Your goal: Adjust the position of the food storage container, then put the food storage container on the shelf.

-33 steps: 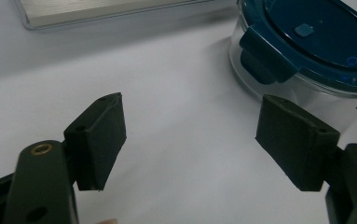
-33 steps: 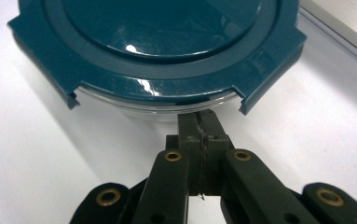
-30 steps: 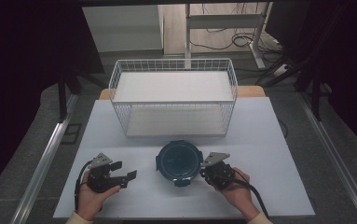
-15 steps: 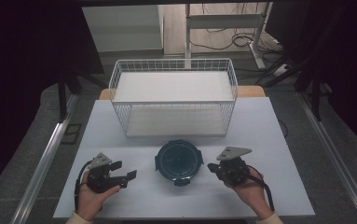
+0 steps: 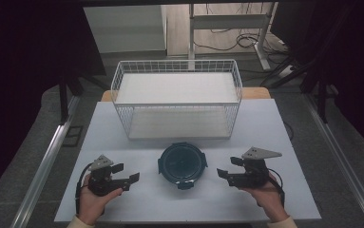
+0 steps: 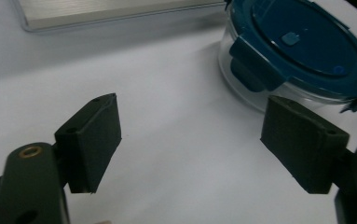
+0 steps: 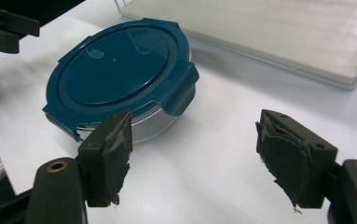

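Since the earlier frames the right gripper [image 5: 227, 175] has drawn back from the round container [image 5: 183, 164], to the right and lower in the high view, while the left gripper [image 5: 131, 179] sits much as it did at lower left. Both have their jaws spread wide with nothing between them, as each gripper view shows plainly. The container, clear-walled with a dark blue clip lid [image 7: 115, 67], stands on the white table [image 5: 284, 142] at the lower middle of the high view, between the two grippers and apart from both. The likely step is to take hold of it, perhaps for the wire basket [image 5: 177, 97] just behind it in the upper middle of the frame. To do that well, one gripper should come in level with the wall and close across the body below the lid rim, or on a latch tab [image 6: 250, 65], squarely, since the glassy wall looks slippery. One tab at the near edge seems to stick out as if unlatched, though the view is too small to be sure; lifting by the lid alone would then be risky. Nothing else lies on the table, but the basket's front rim stands high and close, so the container must be lifted over it.
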A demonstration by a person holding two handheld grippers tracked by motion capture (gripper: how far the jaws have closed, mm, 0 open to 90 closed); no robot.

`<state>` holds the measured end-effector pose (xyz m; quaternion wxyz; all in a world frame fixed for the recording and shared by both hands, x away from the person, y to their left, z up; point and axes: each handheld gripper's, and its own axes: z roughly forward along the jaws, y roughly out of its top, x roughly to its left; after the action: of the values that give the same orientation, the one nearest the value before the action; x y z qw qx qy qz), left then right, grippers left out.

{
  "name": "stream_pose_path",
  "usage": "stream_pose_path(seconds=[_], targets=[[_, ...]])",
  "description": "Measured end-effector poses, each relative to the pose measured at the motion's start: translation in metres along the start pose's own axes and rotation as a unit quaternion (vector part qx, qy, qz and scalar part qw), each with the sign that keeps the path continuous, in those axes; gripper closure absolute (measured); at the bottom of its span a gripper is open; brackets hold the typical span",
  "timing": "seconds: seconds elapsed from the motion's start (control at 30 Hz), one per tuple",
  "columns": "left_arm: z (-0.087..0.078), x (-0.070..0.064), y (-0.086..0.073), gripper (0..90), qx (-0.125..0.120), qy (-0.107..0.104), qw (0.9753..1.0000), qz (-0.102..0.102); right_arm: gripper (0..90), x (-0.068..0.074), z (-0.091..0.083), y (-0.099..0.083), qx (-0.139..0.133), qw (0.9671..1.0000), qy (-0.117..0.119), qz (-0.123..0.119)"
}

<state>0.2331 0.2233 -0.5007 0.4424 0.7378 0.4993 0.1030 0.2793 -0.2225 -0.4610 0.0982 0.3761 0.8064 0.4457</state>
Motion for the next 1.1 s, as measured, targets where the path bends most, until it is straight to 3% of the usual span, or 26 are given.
stream_pose_path(seconds=[0.1,0.27,0.37,0.43,0.63,0.7,0.83,0.97,1.1], targets=[[-0.005,-0.007,0.005,20.0,-0.008,-0.018,0.9998,-0.007,27.3,0.001,0.001,0.000,0.011,0.9999,0.012,-0.002],[-0.010,-0.023,0.013,17.9,-0.016,-0.027,0.9994,0.013,23.0,0.005,-0.002,0.001,0.012,0.9998,0.015,-0.003],[-0.008,-0.023,0.014,17.9,-0.010,-0.028,0.9995,0.010,22.3,0.005,-0.003,0.002,0.014,0.9998,0.015,-0.002],[-0.006,-0.019,0.016,18.1,-0.008,-0.027,0.9996,-0.003,23.3,0.005,-0.004,0.003,0.016,0.9996,0.022,0.007],[-0.010,-0.025,0.023,17.5,-0.006,-0.036,0.9993,0.002,22.1,0.006,-0.003,0.012,0.013,0.9993,0.027,0.022],[-0.010,-0.027,0.026,16.7,-0.005,-0.045,0.9990,-0.005,21.5,0.008,-0.003,0.016,0.009,0.9987,0.036,0.036],[-0.002,-0.031,0.037,13.8,0.021,-0.056,0.9980,-0.022,20.5,0.012,0.002,0.026,0.009,0.9971,0.051,0.056],[0.006,-0.033,0.047,12.5,0.028,-0.092,0.9944,-0.045,21.5,0.015,0.015,0.036,0.011,0.9958,0.064,0.066],[0.012,-0.037,0.053,12.4,0.025,-0.093,0.9942,-0.047,21.6,0.017,0.024,0.041,0.014,0.9955,0.069,0.063]])
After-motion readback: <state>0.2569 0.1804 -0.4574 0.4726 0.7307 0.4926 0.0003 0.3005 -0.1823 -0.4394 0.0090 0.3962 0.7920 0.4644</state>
